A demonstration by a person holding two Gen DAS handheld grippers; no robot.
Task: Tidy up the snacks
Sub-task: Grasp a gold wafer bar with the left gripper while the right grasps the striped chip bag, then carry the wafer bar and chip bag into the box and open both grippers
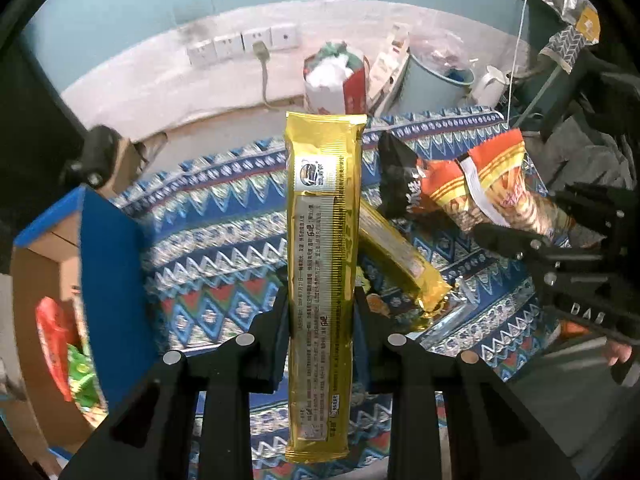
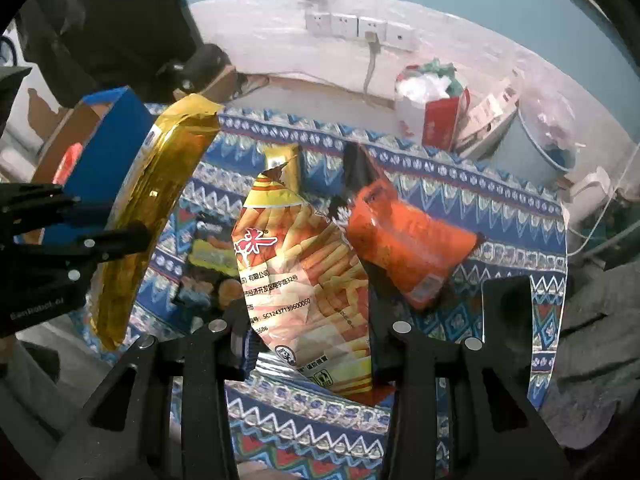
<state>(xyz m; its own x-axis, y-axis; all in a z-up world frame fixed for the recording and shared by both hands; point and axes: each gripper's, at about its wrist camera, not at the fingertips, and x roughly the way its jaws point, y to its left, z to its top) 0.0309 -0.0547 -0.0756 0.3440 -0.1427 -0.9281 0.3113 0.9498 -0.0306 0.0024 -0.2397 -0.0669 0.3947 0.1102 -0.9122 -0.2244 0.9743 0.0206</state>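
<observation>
My left gripper (image 1: pixel 320 312) is shut on a long gold snack packet (image 1: pixel 322 240) and holds it upright above the patterned cloth; it also shows in the right wrist view (image 2: pixel 148 216). My right gripper (image 2: pixel 308 320) is shut on an orange-and-yellow fries snack bag (image 2: pixel 308 272), seen in the left wrist view (image 1: pixel 500 196) lifted off the cloth. A second gold packet (image 1: pixel 400 264) lies on the cloth. An orange-and-black bag (image 2: pixel 400 240) lies right of the fries bag.
A blue-edged cardboard box (image 1: pixel 104 264) holding red and green packets stands at the left. A patterned blue cloth (image 1: pixel 224 248) covers the table. More small packets (image 2: pixel 212 256) lie on it. A bag, bucket and kettle stand behind by the wall.
</observation>
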